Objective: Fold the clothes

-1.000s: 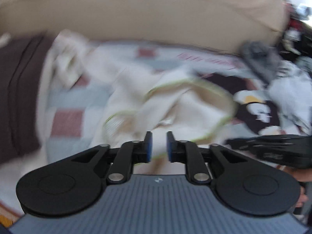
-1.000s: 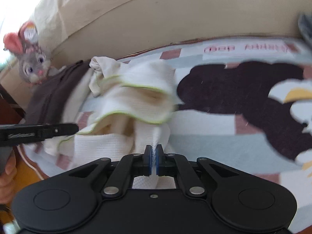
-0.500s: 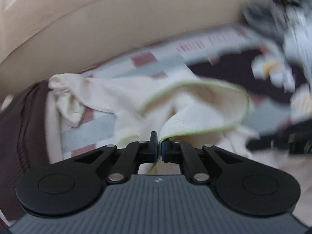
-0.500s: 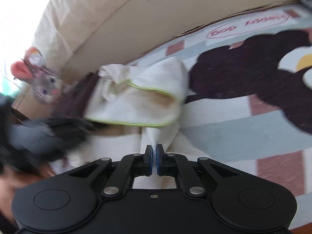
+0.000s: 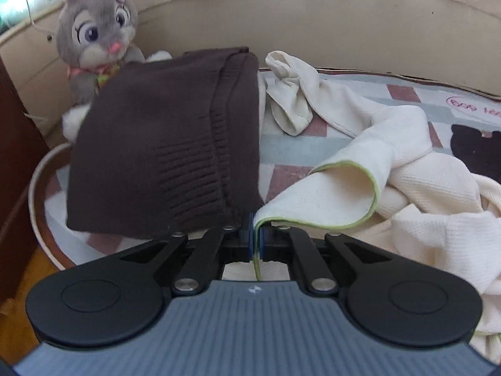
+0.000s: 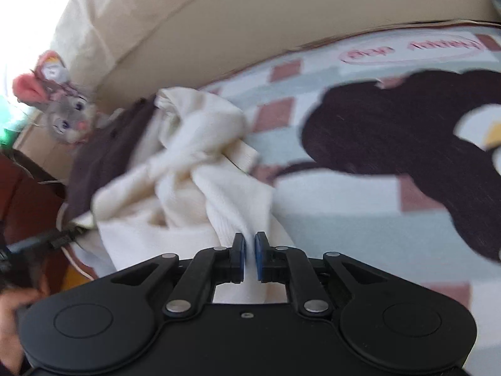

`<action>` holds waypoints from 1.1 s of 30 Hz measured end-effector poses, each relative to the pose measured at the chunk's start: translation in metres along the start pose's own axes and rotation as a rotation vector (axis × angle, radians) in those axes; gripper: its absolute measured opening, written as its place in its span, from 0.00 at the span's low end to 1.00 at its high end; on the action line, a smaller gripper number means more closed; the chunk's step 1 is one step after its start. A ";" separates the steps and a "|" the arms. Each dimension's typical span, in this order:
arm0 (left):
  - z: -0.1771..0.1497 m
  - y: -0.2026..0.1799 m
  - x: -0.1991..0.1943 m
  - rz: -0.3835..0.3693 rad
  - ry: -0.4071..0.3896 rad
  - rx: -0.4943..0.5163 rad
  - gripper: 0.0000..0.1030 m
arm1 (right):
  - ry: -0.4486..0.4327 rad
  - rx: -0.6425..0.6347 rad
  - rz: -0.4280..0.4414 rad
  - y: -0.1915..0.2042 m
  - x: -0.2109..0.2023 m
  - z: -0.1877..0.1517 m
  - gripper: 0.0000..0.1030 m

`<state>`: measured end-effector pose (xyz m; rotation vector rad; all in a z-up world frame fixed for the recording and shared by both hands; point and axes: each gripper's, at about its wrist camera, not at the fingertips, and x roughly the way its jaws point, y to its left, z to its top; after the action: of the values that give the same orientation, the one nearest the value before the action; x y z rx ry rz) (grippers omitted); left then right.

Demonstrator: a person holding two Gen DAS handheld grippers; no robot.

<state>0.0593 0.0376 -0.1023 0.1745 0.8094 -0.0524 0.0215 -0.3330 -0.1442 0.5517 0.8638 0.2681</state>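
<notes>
The left wrist view is sharp and shows what the right does not: the left tool [image 5: 255, 235] pinched tight on the green-piped hem of the cream garment [image 5: 416, 188], with the hem curling up and over to the right of the jaws. It also shows the ribbed knit of a folded dark brown sweater [image 5: 162, 144] lying just left of the garment, and a grey plush rabbit [image 5: 94, 28] sitting behind it against the beige padded headboard [image 5: 313, 25].

The right wrist view is blurred. There the right tool [image 6: 249, 257] has its jaws opening, a narrow gap between the blue pads, with a fold of the cream cloth running down between them; the pads look just clear of it. At the left edge a hand [image 6: 12, 322] grips the other tool's dark body.

The garment lies crumpled, its bulk stretching from the near tools back toward the headboard, a thin knotted end [image 5: 291, 94] reaching farthest, beside the sweater.

It rests on a bed covered with a checked blanket [image 6: 360, 206] of pale blue, white and dull red squares, printed with a large dark cartoon figure [image 6: 407, 144]. Dark wooden furniture [image 5: 12, 163] stands at the left.
</notes>
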 end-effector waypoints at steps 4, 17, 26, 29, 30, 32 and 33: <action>-0.001 0.003 -0.002 -0.032 -0.017 0.001 0.03 | 0.049 -0.028 -0.005 0.004 0.036 0.023 0.19; 0.030 -0.004 -0.037 -0.067 -0.126 0.042 0.03 | -0.325 -0.375 -0.466 0.046 -0.041 0.051 0.04; 0.034 -0.026 -0.064 -0.099 -0.205 0.094 0.03 | -0.412 -0.197 -0.734 0.001 -0.151 0.024 0.05; 0.031 -0.029 -0.056 -0.086 -0.171 0.102 0.03 | -0.225 -0.070 -0.690 -0.045 -0.147 -0.001 0.10; 0.031 -0.028 -0.053 -0.089 -0.154 0.096 0.03 | -0.185 0.003 -0.652 -0.061 -0.149 -0.007 0.11; 0.029 -0.025 -0.049 -0.092 -0.131 0.085 0.03 | -0.159 0.192 -0.531 -0.092 -0.163 -0.016 0.15; 0.027 -0.025 -0.047 -0.090 -0.124 0.088 0.03 | -0.172 0.273 -0.472 -0.103 -0.170 -0.017 0.20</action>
<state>0.0437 0.0075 -0.0536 0.2158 0.6912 -0.1822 -0.0981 -0.4862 -0.1016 0.5953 0.8412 -0.3279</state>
